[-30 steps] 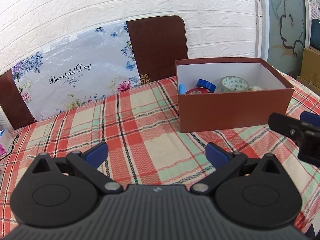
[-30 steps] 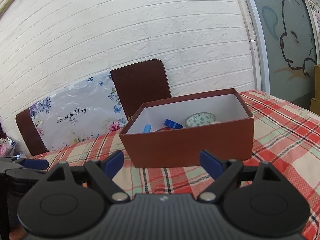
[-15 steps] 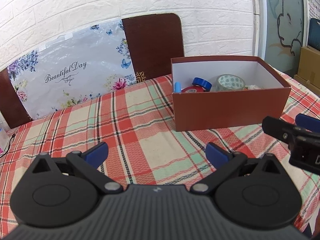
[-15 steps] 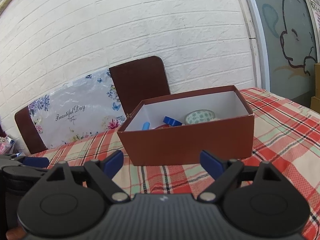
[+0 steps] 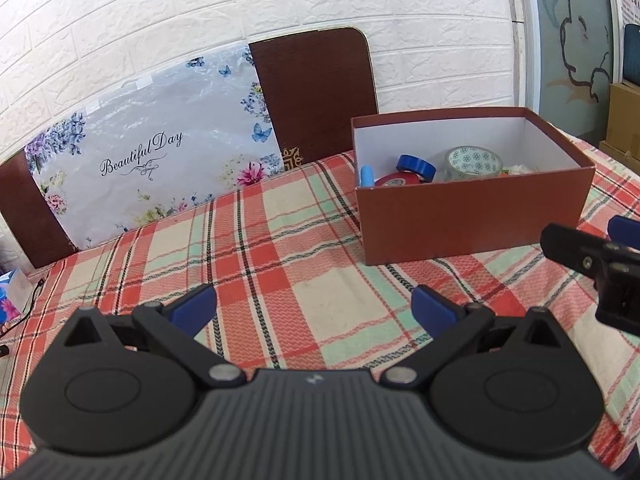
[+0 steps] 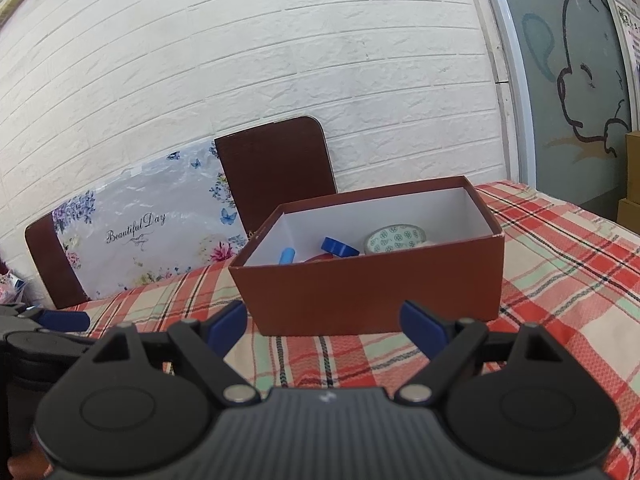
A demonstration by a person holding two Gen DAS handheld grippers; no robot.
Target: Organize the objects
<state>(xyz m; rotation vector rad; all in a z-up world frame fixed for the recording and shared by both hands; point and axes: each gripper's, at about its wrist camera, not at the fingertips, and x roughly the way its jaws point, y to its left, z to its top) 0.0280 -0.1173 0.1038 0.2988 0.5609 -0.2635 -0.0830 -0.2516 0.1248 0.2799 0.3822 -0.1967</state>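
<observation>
Left wrist view: left gripper (image 5: pixel 314 306) fingers spread wide, nothing between them, only plaid cloth of the bench (image 5: pixel 280 264) in the gap. Brown box (image 5: pixel 472 216) sits on the bench ahead of the fingers and off to the right-finger side, open top, white inside. Inside the box: blue tape roll (image 5: pixel 416 166) leaning on a red tape roll (image 5: pixel 398 180), a light blue cylinder (image 5: pixel 367 176) upright at the near left corner, a patterned clear tape roll (image 5: pixel 474 162) just right of the blue roll. Something pale further right in the box, too small to tell. Right gripper's black finger arm and blue pad poke in at the right edge, near the box's front right corner, apart from it.

Right wrist view: right gripper (image 6: pixel 324 324) fingers also wide open, holding nothing. Box (image 6: pixel 372 284) directly ahead of the fingers, front wall filling the gap between the pads, not touching. Same blue roll (image 6: pixel 340 247), blue cylinder (image 6: pixel 287 257) and patterned roll (image 6: pixel 396 237) show over the rim. Left gripper's blue pad visible at far left, beyond the left finger.

Floral "Beautiful Day" sheet (image 5: pixel 148 164) and brown chair back (image 5: pixel 316 92) stand behind the bench against a white brick wall (image 5: pixel 360 0).
</observation>
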